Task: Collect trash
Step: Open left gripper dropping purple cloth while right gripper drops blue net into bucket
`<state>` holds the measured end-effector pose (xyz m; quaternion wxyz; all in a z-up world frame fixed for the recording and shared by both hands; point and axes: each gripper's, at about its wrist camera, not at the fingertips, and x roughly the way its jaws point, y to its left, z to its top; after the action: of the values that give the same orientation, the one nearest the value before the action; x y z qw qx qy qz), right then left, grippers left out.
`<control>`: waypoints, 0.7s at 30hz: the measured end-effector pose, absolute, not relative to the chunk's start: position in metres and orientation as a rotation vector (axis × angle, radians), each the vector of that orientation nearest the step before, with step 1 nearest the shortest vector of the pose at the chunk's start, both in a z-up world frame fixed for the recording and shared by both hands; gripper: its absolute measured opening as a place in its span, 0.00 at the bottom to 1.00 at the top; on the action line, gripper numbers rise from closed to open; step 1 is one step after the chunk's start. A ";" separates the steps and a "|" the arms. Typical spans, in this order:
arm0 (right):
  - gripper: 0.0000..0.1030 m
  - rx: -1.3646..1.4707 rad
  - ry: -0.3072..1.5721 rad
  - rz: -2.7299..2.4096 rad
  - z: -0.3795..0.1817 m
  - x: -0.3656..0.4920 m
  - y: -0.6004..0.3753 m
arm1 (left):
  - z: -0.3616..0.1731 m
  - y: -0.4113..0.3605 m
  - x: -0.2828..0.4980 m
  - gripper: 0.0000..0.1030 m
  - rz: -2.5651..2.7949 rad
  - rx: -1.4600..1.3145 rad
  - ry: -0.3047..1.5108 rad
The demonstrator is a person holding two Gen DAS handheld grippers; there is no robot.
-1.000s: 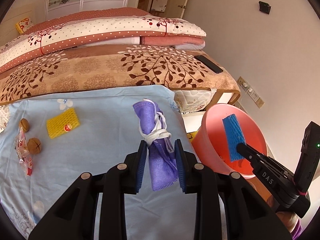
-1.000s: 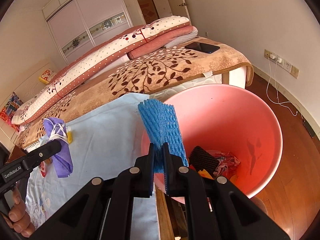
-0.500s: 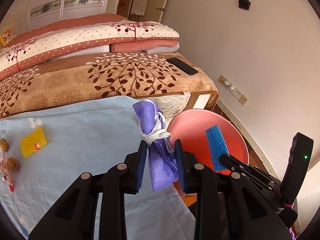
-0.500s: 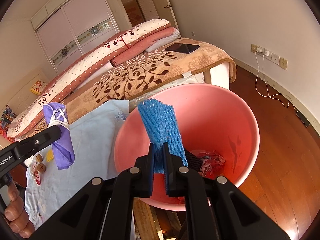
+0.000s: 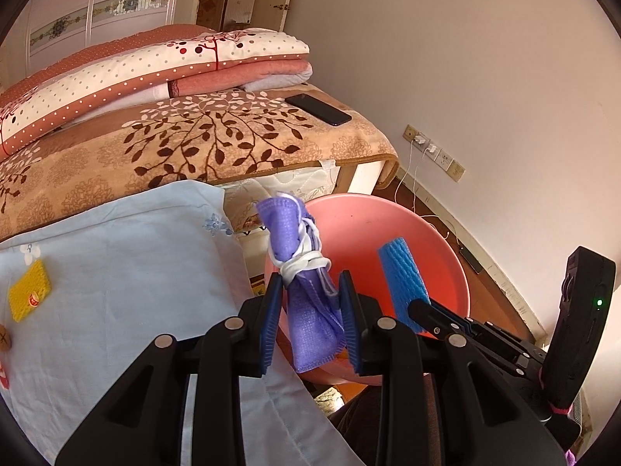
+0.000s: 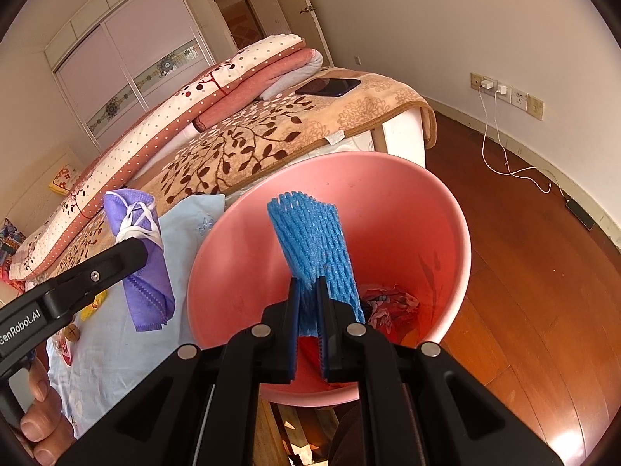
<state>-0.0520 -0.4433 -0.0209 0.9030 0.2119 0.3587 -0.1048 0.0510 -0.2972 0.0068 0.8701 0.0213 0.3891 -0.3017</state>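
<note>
"GenRobot.AI" is printed on the left gripper (image 6: 128, 256) arm in the right wrist view, its first letters cut off by the frame edge. No other writing is readable; the red sticker on the yellow foam (image 5: 30, 296) is too small to read.

Left gripper (image 5: 310, 320) jaws pinch a purple mask (image 5: 306, 291) rolled and tied with its white loops, hanging at the near rim of the pink bin (image 5: 446, 272). Right gripper (image 6: 308, 310) jaws are pressed nearly together on a blue foam net (image 6: 310, 240) held over the bin (image 6: 407, 202) mouth.

Inside the bin lies crumpled red-and-white trash (image 6: 388, 303), partly hidden by the net. A walnut (image 5: 4, 337) and a wrapper on the blue cloth (image 5: 116, 272) are cut off at the left edge. A phone (image 5: 318, 109) lies on the bed (image 5: 194, 143). Fingers (image 6: 39, 419) show bottom left.
</note>
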 end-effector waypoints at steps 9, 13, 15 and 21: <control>0.07 0.454 0.747 -0.228 -0.026 -0.054 -0.449 | -0.003 -0.309 0.054 0.33 -0.658 0.053 0.846; 0.07 0.457 0.748 -0.232 -0.027 -0.054 -0.451 | -0.002 -0.312 0.053 0.34 -0.670 0.054 0.842; 0.07 0.458 0.747 -0.234 -0.027 -0.055 -0.451 | -0.002 -0.313 0.052 0.34 -0.671 0.056 0.842; 0.16 0.464 0.755 -0.237 -0.029 -0.054 -0.451 | -0.003 -0.310 0.050 0.34 -0.674 0.047 0.851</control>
<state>-0.0544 -0.4515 -0.0288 0.8965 0.2242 0.3645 -0.1146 0.0501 -0.3100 -0.0032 0.8560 0.0224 0.4050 -0.3205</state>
